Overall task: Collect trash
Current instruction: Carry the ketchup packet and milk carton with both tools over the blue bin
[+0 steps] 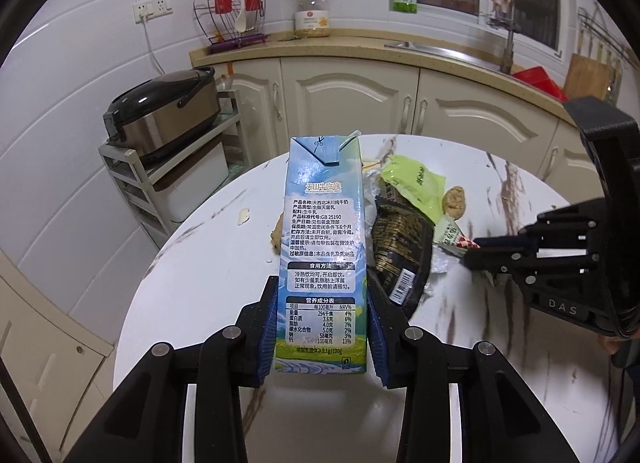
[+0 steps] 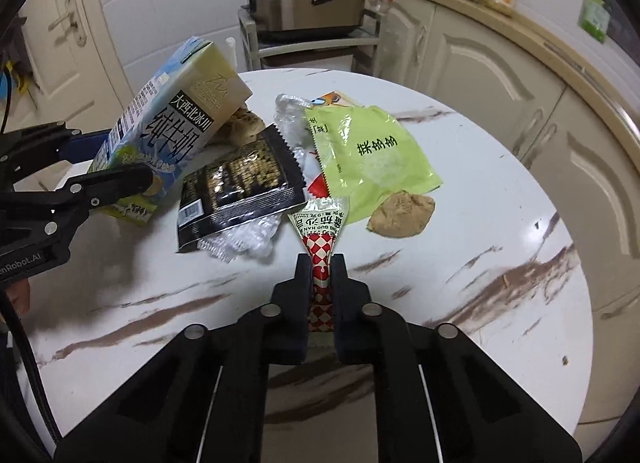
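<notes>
The stiff, light milk carton (image 1: pixel 322 247) is clamped low by the left gripper (image 1: pixel 322 327). The limp sauce sachet (image 2: pixel 320 239) is pinched at its tail by the closed right gripper (image 2: pixel 321 263); slipping seems likely.

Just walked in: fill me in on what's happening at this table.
A person is clearing trash off a round table with two hand-held grippers. The left gripper is clamped on a milk carton, which is tilted clear of the tabletop. The right gripper has pinched a small red-checked sauce packet. A green wrapper, a black wrapper and food scraps remain.

Blue carton (image 1: pixel 324 255); red-white checkered sachet (image 2: pixel 320 259); lime-green wrapper (image 2: pixel 372 155).
</notes>
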{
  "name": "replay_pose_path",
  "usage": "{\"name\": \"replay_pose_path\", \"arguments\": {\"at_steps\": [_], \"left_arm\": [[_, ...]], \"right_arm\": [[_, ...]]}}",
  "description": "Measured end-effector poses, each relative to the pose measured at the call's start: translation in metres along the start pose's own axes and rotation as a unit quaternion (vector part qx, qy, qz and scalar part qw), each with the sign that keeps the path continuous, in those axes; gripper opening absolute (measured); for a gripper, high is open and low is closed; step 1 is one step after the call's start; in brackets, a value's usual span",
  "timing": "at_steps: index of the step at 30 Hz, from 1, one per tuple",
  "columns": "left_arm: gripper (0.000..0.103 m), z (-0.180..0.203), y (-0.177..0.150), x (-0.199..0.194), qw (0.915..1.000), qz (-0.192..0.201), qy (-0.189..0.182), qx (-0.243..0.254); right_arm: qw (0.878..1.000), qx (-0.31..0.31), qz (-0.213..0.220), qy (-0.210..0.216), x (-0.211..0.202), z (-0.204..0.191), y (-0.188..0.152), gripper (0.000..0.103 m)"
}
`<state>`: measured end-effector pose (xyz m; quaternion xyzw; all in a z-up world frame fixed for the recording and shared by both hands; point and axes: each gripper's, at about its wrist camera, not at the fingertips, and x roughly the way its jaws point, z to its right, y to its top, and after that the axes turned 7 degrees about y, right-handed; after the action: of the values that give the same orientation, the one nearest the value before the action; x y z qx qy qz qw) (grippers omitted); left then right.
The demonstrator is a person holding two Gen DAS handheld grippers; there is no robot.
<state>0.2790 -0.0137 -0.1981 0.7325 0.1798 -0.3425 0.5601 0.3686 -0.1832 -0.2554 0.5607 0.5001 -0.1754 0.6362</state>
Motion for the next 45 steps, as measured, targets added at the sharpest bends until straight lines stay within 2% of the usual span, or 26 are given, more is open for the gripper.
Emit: {"name": "replay_pose_path", "arguments": {"at_steps": [7,16,28,37,41,45], "left_arm": [[0.035,0.015,-0.012,-0.038,0.9998,0.018,0.001,-0.005],[0.035,0.053,-0.014,-0.090,0.9988,0.046,-0.014,0.004],[0.035,0.152,-0.001,-0.150,0.9917,0.096,-0.065,0.054],[0.035,0.232,0.018,-0.154,0.9826,0.104,-0.130,0.082],[0.035,0.269,0.030,-0.138,0.9777,0.088,-0.164,0.098],[0.035,0.312,0.048,-0.107,0.9728,0.057,-0.190,0.119]], "right_arm": [[0.997,0.061,0.037,0.033,-0.033,0.015,-0.033,0.007],[0.989,0.094,0.105,0.039,-0.104,0.033,-0.055,0.007],[0.971,0.140,0.194,0.018,-0.204,0.080,-0.108,0.007],[0.950,0.191,0.245,-0.026,-0.277,0.134,-0.173,0.007],[0.940,0.225,0.252,-0.050,-0.298,0.167,-0.207,0.007],[0.931,0.264,0.245,-0.063,-0.299,0.204,-0.242,0.007]]}}
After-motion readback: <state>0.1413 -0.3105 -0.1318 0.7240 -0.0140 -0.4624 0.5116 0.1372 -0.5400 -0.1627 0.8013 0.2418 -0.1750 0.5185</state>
